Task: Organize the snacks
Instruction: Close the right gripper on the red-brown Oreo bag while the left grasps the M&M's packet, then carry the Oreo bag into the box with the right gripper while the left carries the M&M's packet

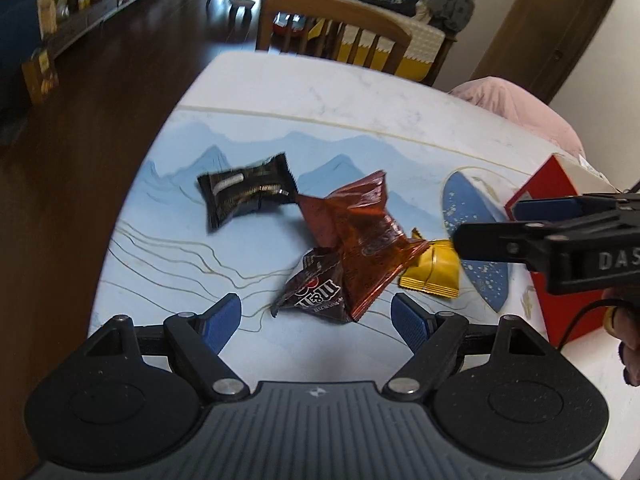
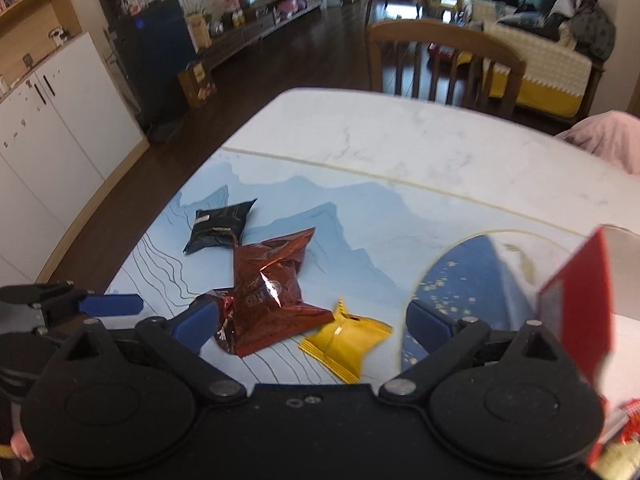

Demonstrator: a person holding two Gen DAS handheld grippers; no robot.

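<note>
The left claw [image 1: 316,316] hovers low over the surface [image 1: 360,92], its blue fingers spread wide with nothing between them, just short of a dark brown chocolate packet [image 1: 316,290]. A crumpled red-brown snack bag [image 1: 356,232] lies across that packet, touching a yellow packet [image 1: 434,270] at its right. A black packet [image 1: 246,194] lies just beyond. The right claw [image 2: 310,322], likewise apart and empty, hangs over the yellow packet [image 2: 344,340], beside a red box [image 2: 576,300].
</note>
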